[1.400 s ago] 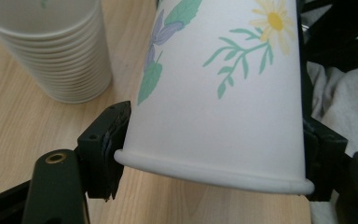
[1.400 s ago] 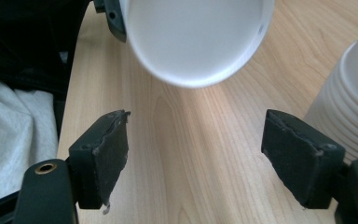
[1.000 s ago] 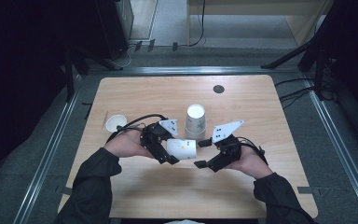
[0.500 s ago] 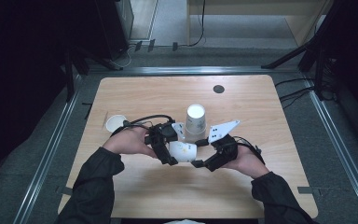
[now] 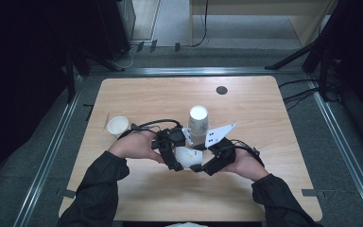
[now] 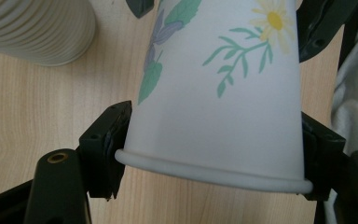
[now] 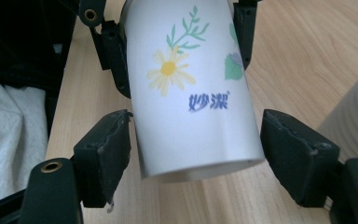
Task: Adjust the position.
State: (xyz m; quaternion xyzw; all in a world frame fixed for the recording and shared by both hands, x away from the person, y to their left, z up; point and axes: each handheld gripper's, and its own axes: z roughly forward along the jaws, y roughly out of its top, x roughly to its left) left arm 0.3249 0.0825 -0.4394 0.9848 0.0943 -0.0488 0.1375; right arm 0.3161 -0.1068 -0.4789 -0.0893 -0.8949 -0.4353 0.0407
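One white paper cup (image 6: pixel 214 102), daisy print | left gripper (image 6: pixel 214 154) clamps rim | right gripper (image 7: pixel 193 154) closing, apart

lab, metal-railed table (image 5: pixel 283 156), floor cables (image 5: pixel 302 92)

On the white paper cup (image 7: pixel 191 93), 2 blue Chinese characters, 妙潔, are printed in the right gripper view, just below a yellow and white daisy and beside a purple flower with green leaves. No other text, label, number or sign can be read on the cup in the left gripper view (image 6: pixel 214 93), where the flower print alone is seen. In the high view, nothing is legible on the wooden table (image 5: pixel 274 189).
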